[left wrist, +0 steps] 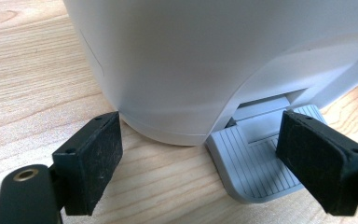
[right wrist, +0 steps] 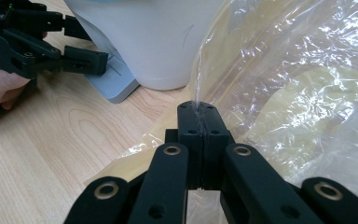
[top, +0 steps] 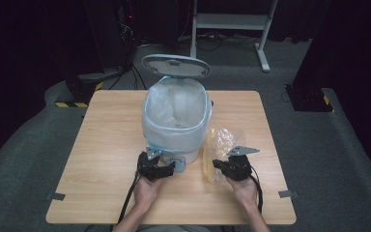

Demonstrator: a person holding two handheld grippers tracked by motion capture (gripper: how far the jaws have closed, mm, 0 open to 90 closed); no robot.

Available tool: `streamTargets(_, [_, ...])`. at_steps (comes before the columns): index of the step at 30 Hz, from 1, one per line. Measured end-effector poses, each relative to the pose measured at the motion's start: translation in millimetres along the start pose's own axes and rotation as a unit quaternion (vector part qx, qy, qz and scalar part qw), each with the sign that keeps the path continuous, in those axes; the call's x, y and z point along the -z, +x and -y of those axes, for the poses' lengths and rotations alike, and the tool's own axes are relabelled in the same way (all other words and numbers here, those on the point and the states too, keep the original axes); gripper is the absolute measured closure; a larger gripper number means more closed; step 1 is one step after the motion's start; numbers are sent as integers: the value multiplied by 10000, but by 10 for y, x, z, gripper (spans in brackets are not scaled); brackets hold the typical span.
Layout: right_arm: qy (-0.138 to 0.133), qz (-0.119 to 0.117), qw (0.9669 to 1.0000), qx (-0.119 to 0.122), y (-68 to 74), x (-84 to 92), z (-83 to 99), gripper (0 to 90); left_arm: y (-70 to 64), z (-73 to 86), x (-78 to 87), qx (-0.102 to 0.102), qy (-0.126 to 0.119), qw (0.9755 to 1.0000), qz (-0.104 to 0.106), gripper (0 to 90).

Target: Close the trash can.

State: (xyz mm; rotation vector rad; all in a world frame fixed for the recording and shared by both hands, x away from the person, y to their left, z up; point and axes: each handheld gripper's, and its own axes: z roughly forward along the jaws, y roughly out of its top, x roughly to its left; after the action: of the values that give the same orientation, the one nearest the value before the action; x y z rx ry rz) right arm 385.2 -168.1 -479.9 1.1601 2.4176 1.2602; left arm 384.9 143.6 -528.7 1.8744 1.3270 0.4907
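Note:
A white pedal bin (top: pixel 176 121) stands mid-table with its lid (top: pixel 176 66) raised and a clear liner inside. Its grey pedal (top: pixel 176 166) (left wrist: pixel 256 163) (right wrist: pixel 116 84) juts toward me. My left gripper (top: pixel 169 169) (left wrist: pixel 200 140) is open at the bin's base, one jaw lying over the pedal and the other beside the bin wall. A crumpled yellowish clear plastic bag (top: pixel 218 142) (right wrist: pixel 298 84) lies to the right of the bin. My right gripper (top: pixel 217 165) (right wrist: pixel 198 112) is shut on a fold of that bag at its near edge. The right gripper view also catches the left gripper (right wrist: pixel 86 44) at upper left.
The wooden table (top: pixel 111 140) has bare room left of the bin and along the front edge. Tape marks sit at the front corners (top: pixel 55 196). Beyond the table are dark stands and a white desk frame (top: pixel 232 21) on grey floor.

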Motion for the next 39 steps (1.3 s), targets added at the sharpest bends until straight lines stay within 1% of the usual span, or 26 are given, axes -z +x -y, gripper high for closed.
streamTargets(6, [-59,-40,10000,35,2,93,-25,896,0,0,0,-2,1,10000,0,145])
streamTargets(13, [-121,-162,9998,47,-5,207,-68,896,0,0,0,2,0,10000,3,146])
streamTargets(19, [-190,-179,9996,66,0,297,-110,896,1,0,-1,6,-2,10000,6,145])
streamTargets(25, [-301,-209,9993,22,-20,397,-154,897,1,0,-1,7,-1,10000,5,146])
streamTargets(29, [-322,-237,9992,57,-19,448,-193,896,1,-1,-1,6,1,10000,7,146])
streamTargets(35, [-434,-140,9989,139,-9,579,-286,896,1,-1,-1,5,2,10000,6,146])
streamTargets(39, [-511,-108,9983,251,0,684,-376,896,1,-1,-1,3,1,10000,4,146])
